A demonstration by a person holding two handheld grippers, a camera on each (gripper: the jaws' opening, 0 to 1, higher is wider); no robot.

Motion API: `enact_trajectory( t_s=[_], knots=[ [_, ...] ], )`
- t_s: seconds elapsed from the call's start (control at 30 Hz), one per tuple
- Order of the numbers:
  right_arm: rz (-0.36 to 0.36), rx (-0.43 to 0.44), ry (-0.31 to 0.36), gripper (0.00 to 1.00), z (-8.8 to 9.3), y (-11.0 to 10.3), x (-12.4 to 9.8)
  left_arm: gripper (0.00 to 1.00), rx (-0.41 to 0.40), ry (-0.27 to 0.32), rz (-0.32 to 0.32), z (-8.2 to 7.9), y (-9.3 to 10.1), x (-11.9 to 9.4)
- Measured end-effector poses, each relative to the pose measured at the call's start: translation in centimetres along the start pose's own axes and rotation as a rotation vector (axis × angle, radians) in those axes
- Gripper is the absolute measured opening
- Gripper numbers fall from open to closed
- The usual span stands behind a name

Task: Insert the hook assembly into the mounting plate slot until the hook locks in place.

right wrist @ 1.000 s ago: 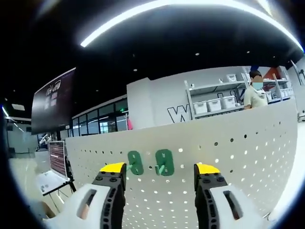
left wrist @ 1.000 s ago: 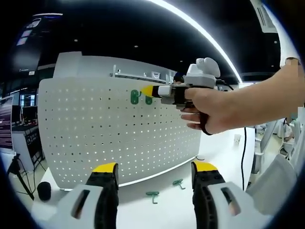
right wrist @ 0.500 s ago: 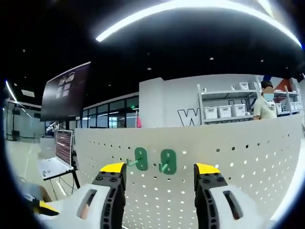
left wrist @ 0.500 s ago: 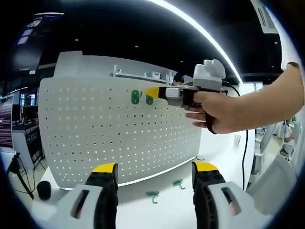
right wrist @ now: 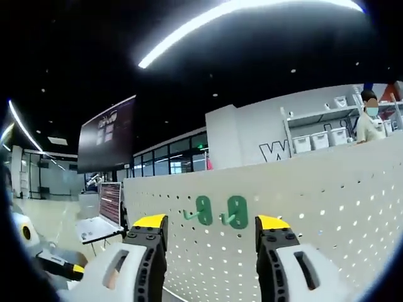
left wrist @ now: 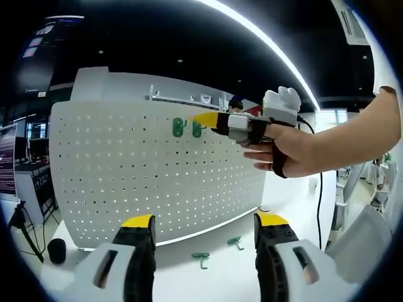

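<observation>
Two green hooks (right wrist: 219, 211) sit mounted side by side high on white pegboard (left wrist: 126, 182). My right gripper (left wrist: 204, 119) hovers just beside them, jaws apart, empty. Left gripper (left wrist: 204, 221) open, empty, low. Two spare hooks (left wrist: 217, 250) on table (left wrist: 239, 277) by board's foot. Judged step: fetch next hook; next move needs descent and grasp.

Left tongs (left wrist: 204, 229): white moulded shells, black fingers, yellow tips, slot in each shell. Right tongs (right wrist: 204, 228): same build; from the left gripper view, yellow nose, grey-white body, black cable trailing. Hand (left wrist: 296, 148) bare, dark band at wrist.
</observation>
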State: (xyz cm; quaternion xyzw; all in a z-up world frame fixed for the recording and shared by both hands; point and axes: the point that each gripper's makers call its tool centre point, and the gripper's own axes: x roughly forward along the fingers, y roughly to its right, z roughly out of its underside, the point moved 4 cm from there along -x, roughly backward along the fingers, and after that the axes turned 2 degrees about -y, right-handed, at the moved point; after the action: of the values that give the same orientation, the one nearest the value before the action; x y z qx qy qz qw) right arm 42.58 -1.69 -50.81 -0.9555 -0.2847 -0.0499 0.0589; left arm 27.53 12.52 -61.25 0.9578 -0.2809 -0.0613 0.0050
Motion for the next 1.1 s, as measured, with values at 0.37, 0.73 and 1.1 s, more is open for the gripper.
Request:
enact_trajectory(
  t_s=[0.37,0.73,1.1],
  knots=[
    [-0.088,-0.007,-0.009,0.57,0.8,-0.5,-2.5,0.66,0.003,-0.015,0.006,0.3,0.0,0.1],
    [-0.155,-0.006,-0.037,0.59,2.0,-0.4,-6.3,0.66,0.017,-0.011,0.007,-0.2,-0.1,0.4],
    [-0.145,-0.013,-0.069,0.59,2.7,0.6,-8.9,0.67,0.003,-0.004,0.013,-0.3,0.0,0.5]
  ],
)
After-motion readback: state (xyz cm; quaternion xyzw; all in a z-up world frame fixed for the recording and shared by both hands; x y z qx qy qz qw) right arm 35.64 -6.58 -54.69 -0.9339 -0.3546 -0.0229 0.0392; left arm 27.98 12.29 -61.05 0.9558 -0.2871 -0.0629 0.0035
